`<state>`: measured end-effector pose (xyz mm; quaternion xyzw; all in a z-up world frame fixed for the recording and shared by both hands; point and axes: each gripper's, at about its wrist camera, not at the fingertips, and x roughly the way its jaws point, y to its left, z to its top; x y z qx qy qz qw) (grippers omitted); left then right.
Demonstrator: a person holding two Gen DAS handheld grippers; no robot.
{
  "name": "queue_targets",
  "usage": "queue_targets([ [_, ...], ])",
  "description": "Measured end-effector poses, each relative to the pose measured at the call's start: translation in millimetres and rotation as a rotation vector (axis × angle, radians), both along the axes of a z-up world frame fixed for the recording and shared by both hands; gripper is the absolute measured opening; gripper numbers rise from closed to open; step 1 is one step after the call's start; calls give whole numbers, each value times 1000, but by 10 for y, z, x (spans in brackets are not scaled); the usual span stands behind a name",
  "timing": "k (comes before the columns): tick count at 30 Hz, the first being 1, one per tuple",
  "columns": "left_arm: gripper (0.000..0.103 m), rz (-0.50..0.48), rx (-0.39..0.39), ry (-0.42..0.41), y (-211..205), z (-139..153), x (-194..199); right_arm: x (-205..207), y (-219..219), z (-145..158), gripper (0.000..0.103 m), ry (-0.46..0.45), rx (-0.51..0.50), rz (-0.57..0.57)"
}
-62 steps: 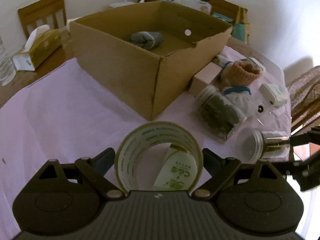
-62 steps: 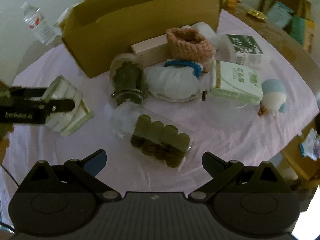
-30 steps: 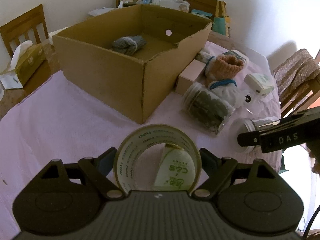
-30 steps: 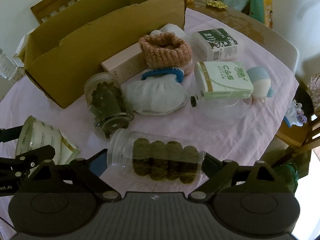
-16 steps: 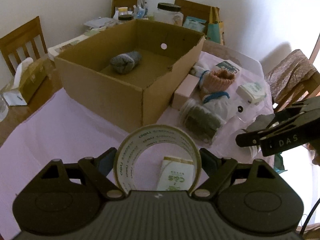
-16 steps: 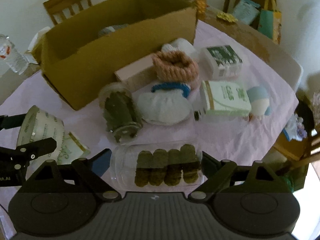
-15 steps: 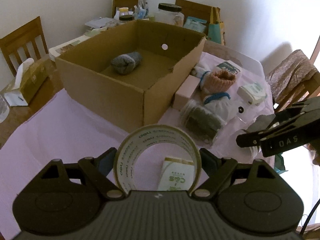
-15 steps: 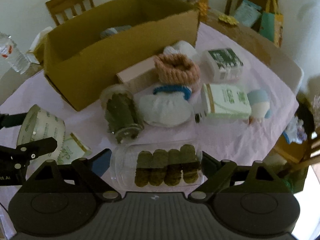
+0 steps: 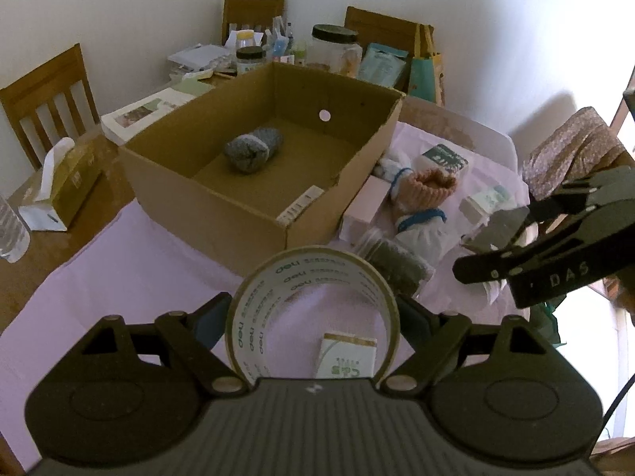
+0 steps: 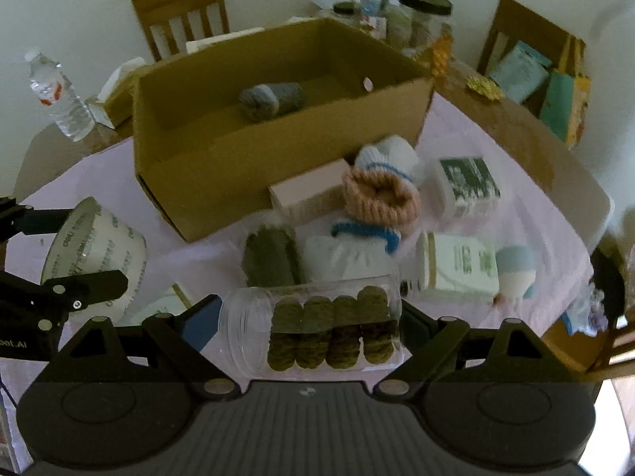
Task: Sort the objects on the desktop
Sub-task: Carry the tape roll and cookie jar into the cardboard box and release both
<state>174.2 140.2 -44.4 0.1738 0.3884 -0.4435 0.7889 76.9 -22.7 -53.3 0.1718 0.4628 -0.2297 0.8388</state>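
The left gripper (image 9: 313,317) clamps a roll of tape (image 9: 278,277) – it is off the pink cloth (image 9: 119,277), in front of the cardboard box (image 9: 222,214). The right gripper (image 10: 311,317) holds a clear jar of cookies (image 10: 317,317) sideways – its pads press both ends.

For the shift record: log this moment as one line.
left gripper: shut on tape roll | right gripper: shut on cookie jar | cardboard box: holds grey sock roll | both loads clear of table
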Motion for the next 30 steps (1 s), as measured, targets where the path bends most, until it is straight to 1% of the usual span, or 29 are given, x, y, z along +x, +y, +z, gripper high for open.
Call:
queue_targets([
  [10,87,18,-31,-49,-86,329,137,262,-144,413,94,-62,-60,95],
  [17,87,49,-25,-109,-312,524,346,573,-358,679,94,-118,-105,194],
  [20,87,66,-12,-126,-445,528,477,740,-494,740,94,-132,-114,238],
  [23,87,90,-6,-117,-563,488,627,903,-637,745,94,-144,-111,276],
  [26,87,116,11,-115,-673,434,729,1097,-796,697,94,-150,-97,312],
  [30,87,141,31,-98,-785,348,811,1290,-920,613,94,-133,-106,357],
])
